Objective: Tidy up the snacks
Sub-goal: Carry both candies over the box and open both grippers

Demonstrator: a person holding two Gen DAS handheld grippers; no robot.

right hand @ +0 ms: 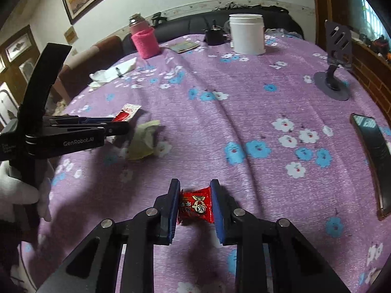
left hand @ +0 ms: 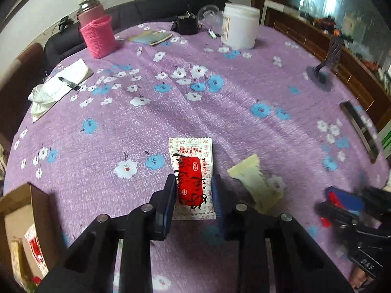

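In the left wrist view my left gripper point(left hand: 194, 188) is shut on a flat red-and-white snack packet point(left hand: 191, 171) held just above the purple floral tablecloth point(left hand: 195, 112). A pale yellow-green wrapper point(left hand: 256, 183) lies just right of it. In the right wrist view my right gripper point(right hand: 195, 195) is shut on a small red candy packet point(right hand: 195, 205) with a cartoon face. The left gripper point(right hand: 117, 127) shows at the left with its packet point(right hand: 125, 113), beside the pale wrapper point(right hand: 144, 141). The right gripper point(left hand: 347, 210) is blurred at the right of the left wrist view.
A cardboard box point(left hand: 27, 222) holding snacks stands at the near left. A pink-sleeved flask point(left hand: 95, 31), white tub point(left hand: 240, 25), notebook with pen point(left hand: 66, 80), phone stand point(right hand: 334, 70) and a dark phone point(right hand: 371, 151) lie around the table.
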